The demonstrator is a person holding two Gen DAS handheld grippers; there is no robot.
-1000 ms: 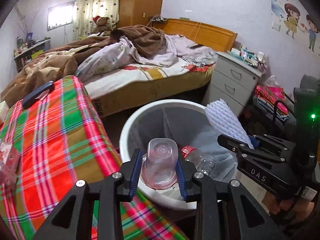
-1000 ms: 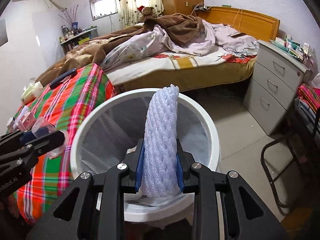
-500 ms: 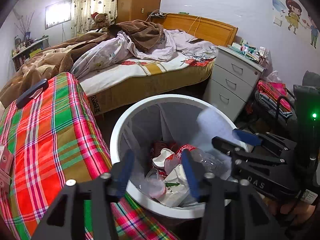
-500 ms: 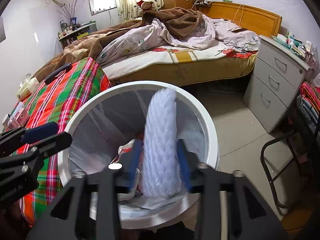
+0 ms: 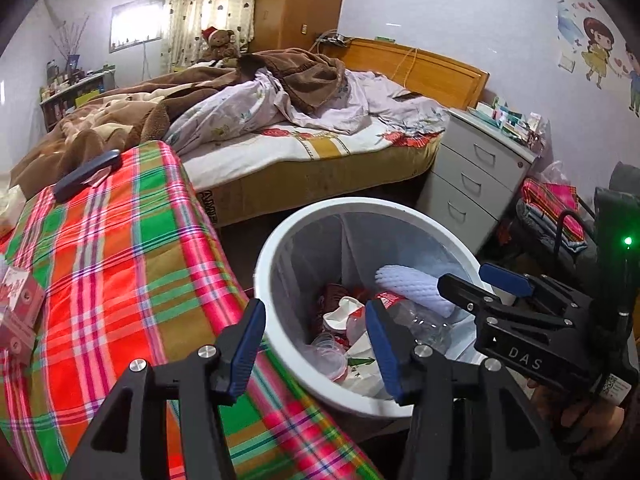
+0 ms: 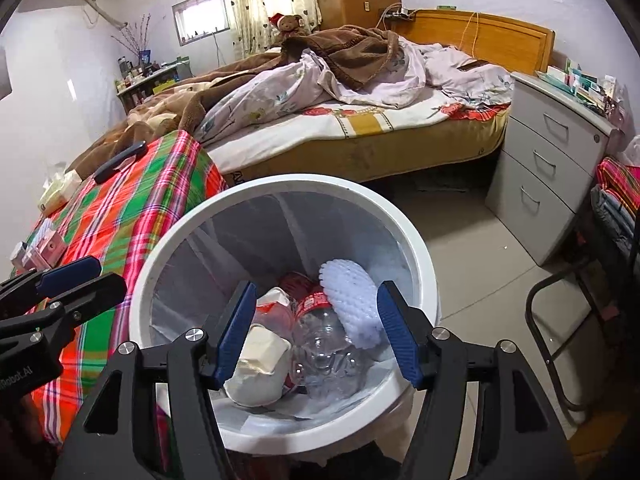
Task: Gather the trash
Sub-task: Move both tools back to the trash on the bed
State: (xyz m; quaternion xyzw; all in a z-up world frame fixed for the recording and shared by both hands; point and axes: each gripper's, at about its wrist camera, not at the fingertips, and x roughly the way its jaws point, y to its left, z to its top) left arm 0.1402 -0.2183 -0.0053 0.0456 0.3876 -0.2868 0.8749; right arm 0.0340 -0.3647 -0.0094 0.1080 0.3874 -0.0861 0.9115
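Both tongs have just been opening, and nothing is between the blades of either one now. The left tongs [image 5: 316, 342] hang released over the near-left rim of the white bin [image 5: 264, 280]. The clear plastic cup [image 5: 326, 354] they were clenched on a second ago now lies inside the bin, low among the other rubbish. The right tongs [image 6: 316, 332] stand released over the near side of the same bin. The white foam net sleeve [image 6: 352, 304] they held upright a second ago has dropped in. It leans against the bin's right inner wall, on top of a clear plastic bottle [image 6: 324, 344] with a red label. Beside the bottle, toward the bin's left, sits a crumpled white paper cup [image 6: 260, 364].

So two pieces of trash are now delivered, and both tongs are free for another pick. The bin looks partly filled, with room left above the heap.

Just left of the bin, touching or nearly touching its rim, is the table under a red-and-green plaid cloth [image 5: 120, 264]. On the cloth, well away from the bin, lie a small pink carton [image 5: 16, 312] and a dark flat object [image 5: 86, 174]. Whether either counts as trash I cannot tell. Beyond the bin is the bed [image 5: 280, 136], and to the bin's right the grey drawer unit [image 5: 472, 184]. My guess is that the next step is to look for further litter on the cloth.
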